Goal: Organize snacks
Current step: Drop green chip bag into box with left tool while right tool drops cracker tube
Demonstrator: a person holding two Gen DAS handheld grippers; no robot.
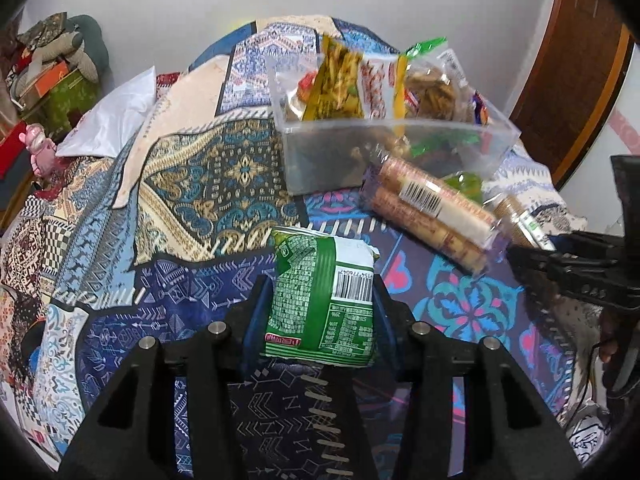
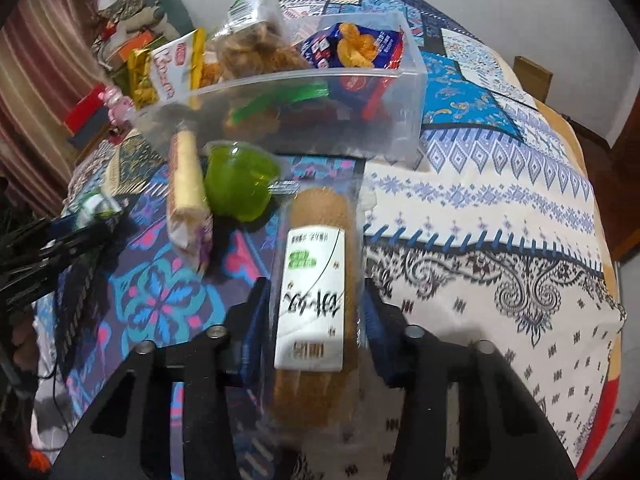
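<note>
Patterned bedspread point(image 1: 192, 184) carries a clear plastic bin point(image 1: 400, 128) part-filled with snacks. A green foil snack packet point(image 1: 320, 296) is clamped by the left gripper point(image 1: 318, 300), a long clear-wrapped brown biscuit pack point(image 2: 316, 292) by the right gripper point(image 2: 316, 304); transfer is judged under way, each pack next to be lifted over the bin rim and released

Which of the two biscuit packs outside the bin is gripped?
The brown biscuit sleeve with the white label, between the right gripper's fingers. The twin-roll barcode pack lies free beside the clear bin.

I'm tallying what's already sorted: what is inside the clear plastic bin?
The clear plastic bin holds a blue chip bag, a clear bag of brown snacks, and a yellow-edged white packet. Items at the bottom are blurred and overlapped.
</note>
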